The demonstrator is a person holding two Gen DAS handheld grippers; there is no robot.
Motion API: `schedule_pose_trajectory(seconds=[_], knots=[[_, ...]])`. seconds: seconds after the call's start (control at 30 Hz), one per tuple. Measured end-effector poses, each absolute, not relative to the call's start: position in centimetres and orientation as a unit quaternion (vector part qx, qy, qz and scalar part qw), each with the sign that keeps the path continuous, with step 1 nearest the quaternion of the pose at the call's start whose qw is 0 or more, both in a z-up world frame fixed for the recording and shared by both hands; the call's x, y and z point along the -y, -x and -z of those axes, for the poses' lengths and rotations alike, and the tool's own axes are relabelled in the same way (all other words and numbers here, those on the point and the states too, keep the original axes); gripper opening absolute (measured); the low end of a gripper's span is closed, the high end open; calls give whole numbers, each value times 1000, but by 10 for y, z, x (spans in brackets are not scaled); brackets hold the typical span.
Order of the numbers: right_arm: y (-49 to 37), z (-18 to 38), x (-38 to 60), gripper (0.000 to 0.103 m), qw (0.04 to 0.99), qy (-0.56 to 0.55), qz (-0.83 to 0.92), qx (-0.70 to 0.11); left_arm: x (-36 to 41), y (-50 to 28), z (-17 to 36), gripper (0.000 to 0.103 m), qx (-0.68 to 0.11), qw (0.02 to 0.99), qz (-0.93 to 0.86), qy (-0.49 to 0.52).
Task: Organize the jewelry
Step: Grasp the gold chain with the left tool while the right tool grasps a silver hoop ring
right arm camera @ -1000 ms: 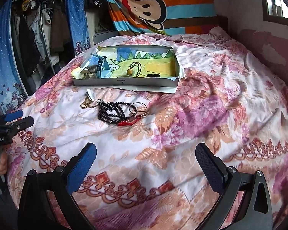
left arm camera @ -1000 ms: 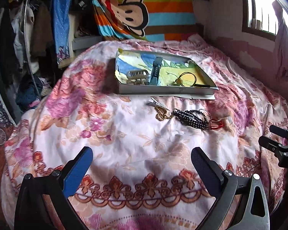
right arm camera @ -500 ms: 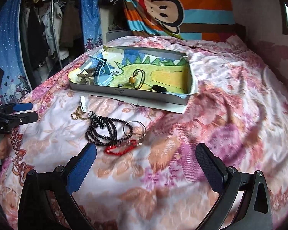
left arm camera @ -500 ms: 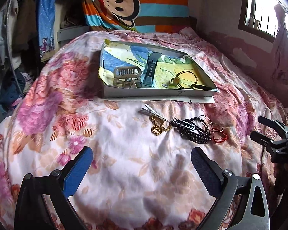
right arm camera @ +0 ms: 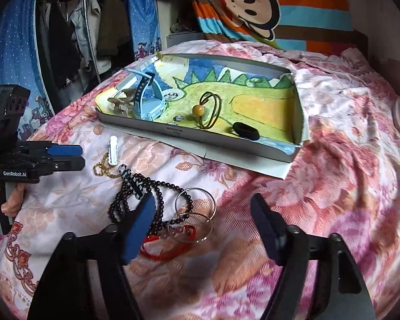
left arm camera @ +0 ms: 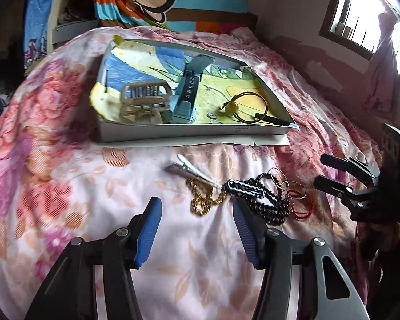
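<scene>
Loose jewelry lies on the floral bedspread: a gold chain, a white hair clip, a black bead necklace, silver rings and a red cord bracelet. Behind them is a shallow box tray with a painted liner, holding a beige claw clip, a blue watch, a yellow-bead hair tie and a black hair tie. My left gripper is open, just short of the gold chain. My right gripper is open, over the rings and red bracelet.
The bed fills both views. Hanging clothes stand at the left, a striped monkey blanket at the head, a wall with a window at the right. A white sheet lies under the tray.
Both grippers have moved forward toward the loose jewelry, and their jaws have narrowed somewhat while staying open. The jewelry and tray have not moved.
</scene>
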State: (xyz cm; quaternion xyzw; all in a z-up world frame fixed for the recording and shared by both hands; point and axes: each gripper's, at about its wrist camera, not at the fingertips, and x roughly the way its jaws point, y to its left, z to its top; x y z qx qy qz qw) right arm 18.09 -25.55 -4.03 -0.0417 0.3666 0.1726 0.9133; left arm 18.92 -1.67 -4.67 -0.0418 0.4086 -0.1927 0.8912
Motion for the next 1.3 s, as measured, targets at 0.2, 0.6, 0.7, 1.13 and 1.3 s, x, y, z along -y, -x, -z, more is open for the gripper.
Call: schedule_pose_trajectory(seconds=[0.2, 0.6, 0.7, 1.13, 1.3], knots=[[-191, 50, 248, 58, 895, 50, -203, -394, 32, -199, 61, 49, -431, 879, 202, 13], [-198, 75, 237, 58, 869, 77, -202, -445, 41, -207, 70, 45, -439, 874, 206, -14], [-197, 77, 236, 53, 868, 80, -201, -446, 44, -209, 72, 35, -443, 873, 204, -16], [-195, 79, 238, 39, 868, 60, -195, -452, 47, -206, 74, 17, -439, 878, 185, -33], [-191, 71, 239, 39, 876, 58, -192, -438, 50, -199, 66, 17, -423, 888, 176, -45]])
